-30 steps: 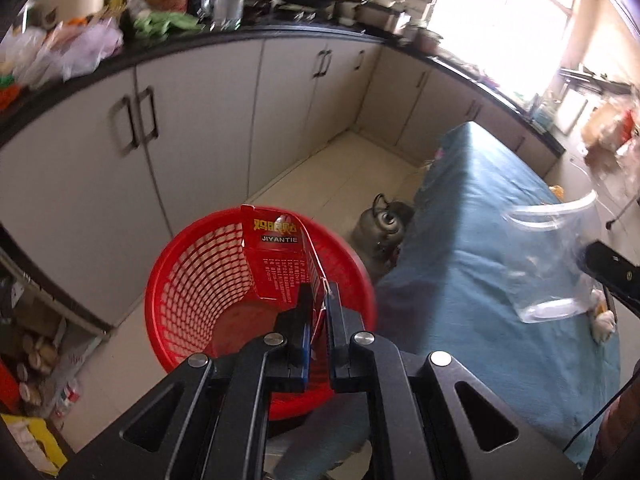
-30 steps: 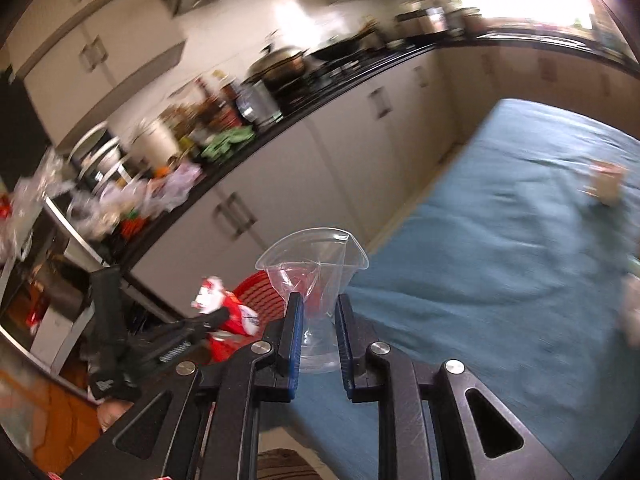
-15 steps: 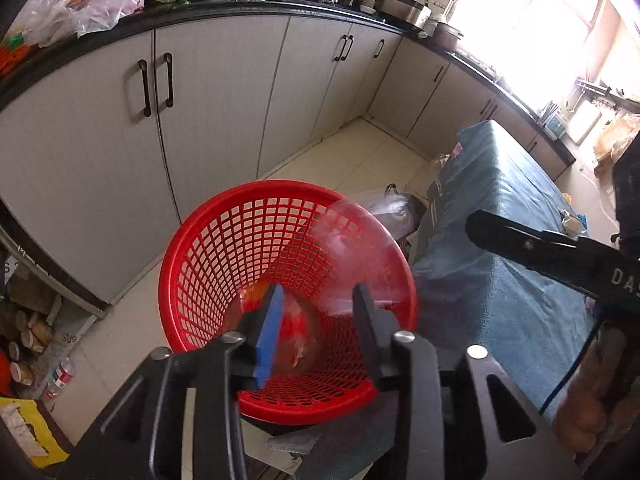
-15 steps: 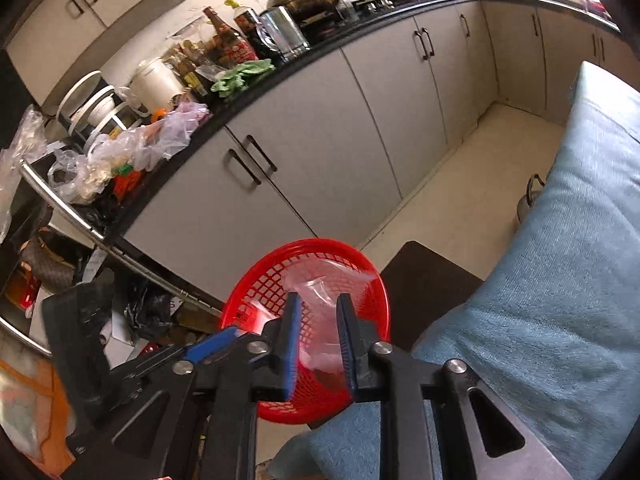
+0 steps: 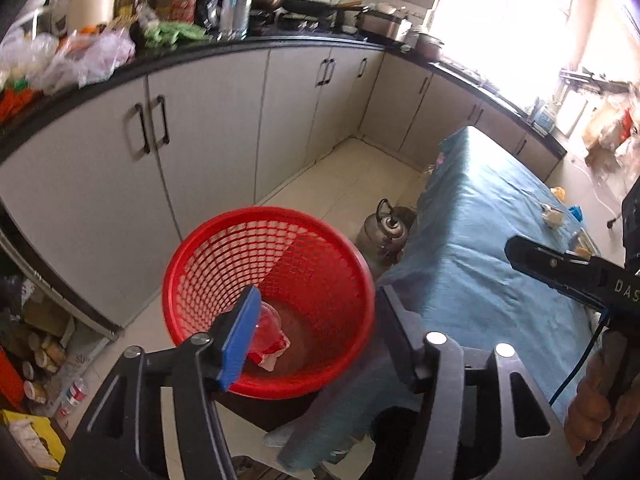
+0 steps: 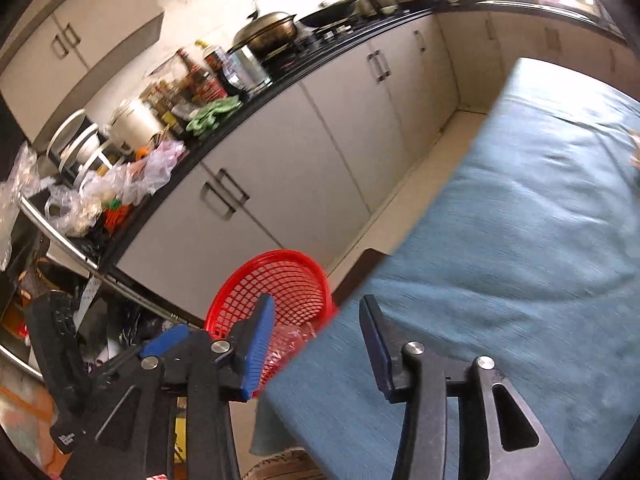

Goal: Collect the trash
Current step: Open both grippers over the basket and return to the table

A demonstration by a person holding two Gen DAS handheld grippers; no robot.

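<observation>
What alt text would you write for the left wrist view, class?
The left tool, jaws opening and holding nothing, hangs over a red basket on the kitchen floor with a red carton and clear cup lying inside. A metal kettle stands beside a blue-covered table.

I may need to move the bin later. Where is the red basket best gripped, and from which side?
Grip the red basket at its rolled top rim, coming from above with one finger inside and one outside. The rim is a thin continuous band around an open mouth, while the mesh wall tapers downward and would probably slip. The near side looks free.
</observation>
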